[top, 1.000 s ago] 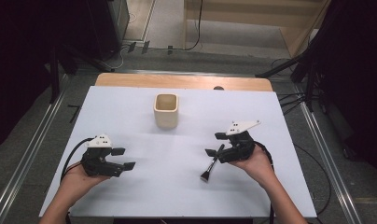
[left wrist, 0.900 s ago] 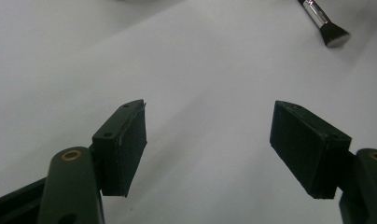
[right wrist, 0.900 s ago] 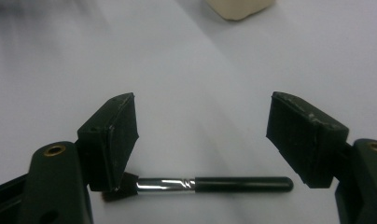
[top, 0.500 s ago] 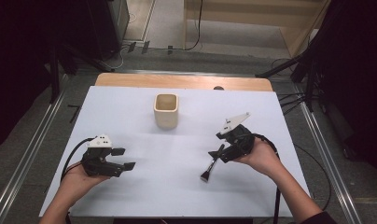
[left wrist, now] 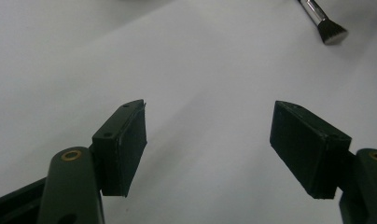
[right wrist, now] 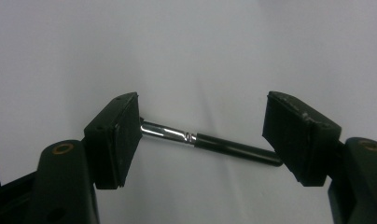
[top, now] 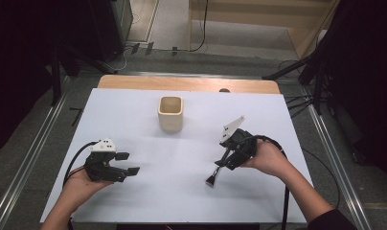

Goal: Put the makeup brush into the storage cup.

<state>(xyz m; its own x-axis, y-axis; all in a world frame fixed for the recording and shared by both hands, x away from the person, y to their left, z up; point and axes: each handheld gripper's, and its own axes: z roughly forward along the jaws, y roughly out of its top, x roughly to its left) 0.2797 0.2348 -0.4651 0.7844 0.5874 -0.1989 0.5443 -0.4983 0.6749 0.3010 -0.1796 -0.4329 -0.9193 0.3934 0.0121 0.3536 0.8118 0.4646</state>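
The makeup brush (top: 218,168) lies on the white worktop (top: 134,110) toward its right edge, between the right gripper (top: 230,155)'s spread jaws, which have just been closing; no grip yet. The beige cup (top: 170,114), near the far edge, stands unobstructed. The left gripper (top: 119,165) rests spread, empty, near the front-left corner.

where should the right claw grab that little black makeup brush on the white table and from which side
Grip the small black-handled makeup brush on its straight black handle, just behind the silver metal ferrule, coming down from above. It lies flat on the white table, so the handle's narrow round sides are the free faces. The right claw stands open; its jaws should straddle the handle crosswise, not end to end.
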